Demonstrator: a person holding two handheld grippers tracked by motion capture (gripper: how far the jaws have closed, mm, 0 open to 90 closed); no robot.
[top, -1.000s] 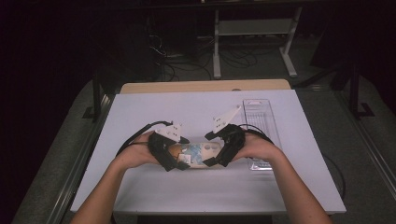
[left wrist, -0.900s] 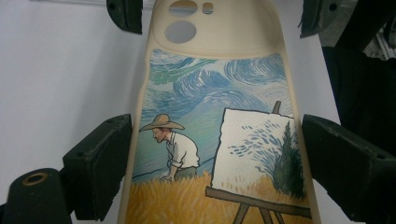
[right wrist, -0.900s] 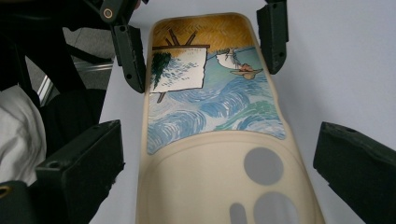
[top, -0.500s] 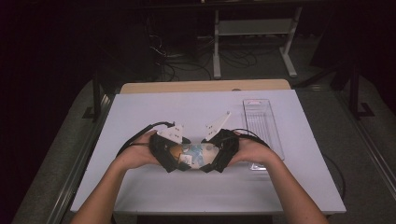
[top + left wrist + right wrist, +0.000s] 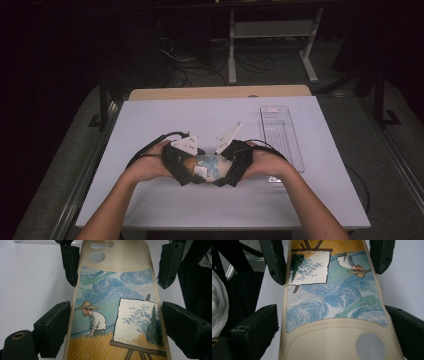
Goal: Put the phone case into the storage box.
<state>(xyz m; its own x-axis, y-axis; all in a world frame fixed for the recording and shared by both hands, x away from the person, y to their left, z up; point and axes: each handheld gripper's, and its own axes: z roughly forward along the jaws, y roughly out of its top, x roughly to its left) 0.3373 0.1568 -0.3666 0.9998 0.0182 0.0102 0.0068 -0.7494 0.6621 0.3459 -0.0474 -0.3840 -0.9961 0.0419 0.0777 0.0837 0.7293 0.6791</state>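
A cream-rimmed phone case printed with a painter at an easel in a wheat field (image 5: 117, 312) lies on the white table (image 5: 165, 120), near its front edge, between both hands. The left gripper (image 5: 186, 167) clamps one end across its width; the right gripper (image 5: 229, 167) flanks the camera-hole end, contact unclear. A clear plastic tray (image 5: 281, 135) sits right.

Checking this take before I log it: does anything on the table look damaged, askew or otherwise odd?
Nothing stands out. The phone case lies printed side up between the left gripper and right gripper, its painted picture intact, no cracks or tears visible. The clear tray sits square along the table's right side.
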